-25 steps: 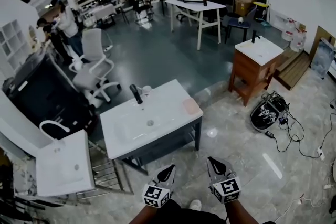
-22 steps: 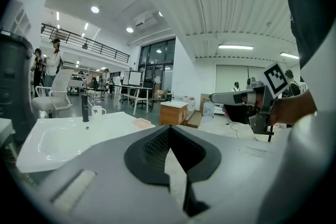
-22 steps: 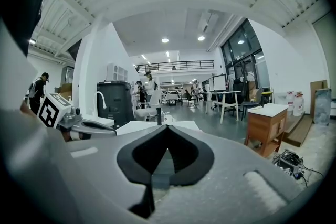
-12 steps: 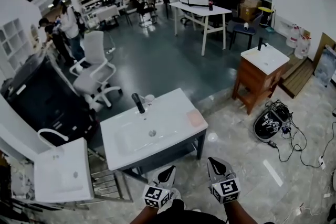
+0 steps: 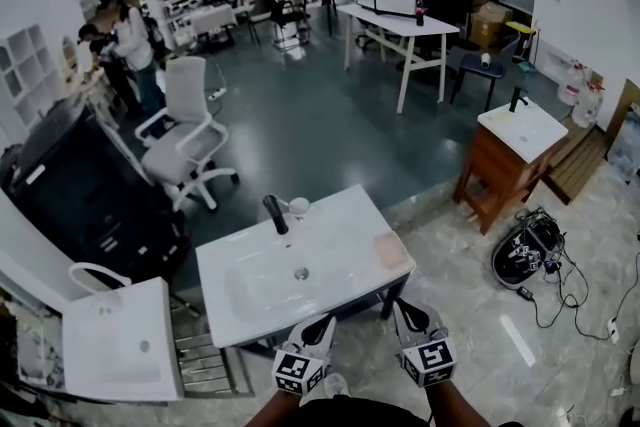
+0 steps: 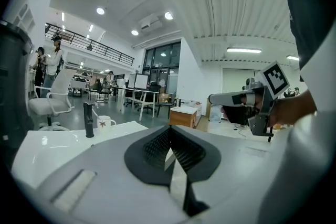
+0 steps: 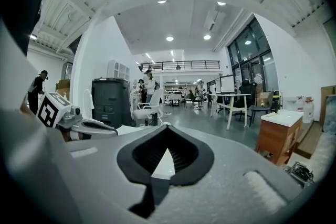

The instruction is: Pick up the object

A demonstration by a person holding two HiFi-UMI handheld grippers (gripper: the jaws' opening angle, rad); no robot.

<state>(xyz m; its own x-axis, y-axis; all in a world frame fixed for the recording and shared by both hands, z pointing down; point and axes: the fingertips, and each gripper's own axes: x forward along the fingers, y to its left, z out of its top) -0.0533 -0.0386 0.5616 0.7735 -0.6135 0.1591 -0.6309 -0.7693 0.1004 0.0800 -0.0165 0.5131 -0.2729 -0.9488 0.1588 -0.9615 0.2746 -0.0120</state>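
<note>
A white sink counter (image 5: 340,220) stands just ahead of me. On it are a black faucet (image 5: 274,213), a white mug (image 5: 297,207) right beside the faucet, and a flat pink pad (image 5: 390,250) near the right end. My left gripper (image 5: 318,327) and right gripper (image 5: 410,315) are side by side at the counter's near edge, both shut and empty. In the left gripper view the left gripper (image 6: 169,131) points over the counter (image 6: 47,144) toward the faucet (image 6: 89,119) and mug (image 6: 103,122). The right gripper (image 7: 167,131) has its tips together.
A second white basin (image 5: 120,340) sits at the lower left beside a black cabinet (image 5: 80,195). A white office chair (image 5: 190,130) stands behind the counter. A wooden vanity (image 5: 505,165) and cables with a black device (image 5: 525,255) lie to the right. People stand at the far left.
Both grippers and the head camera have come forward toward the white sink counter, which now lies closer and lower in the head view. The jaws stay shut.
</note>
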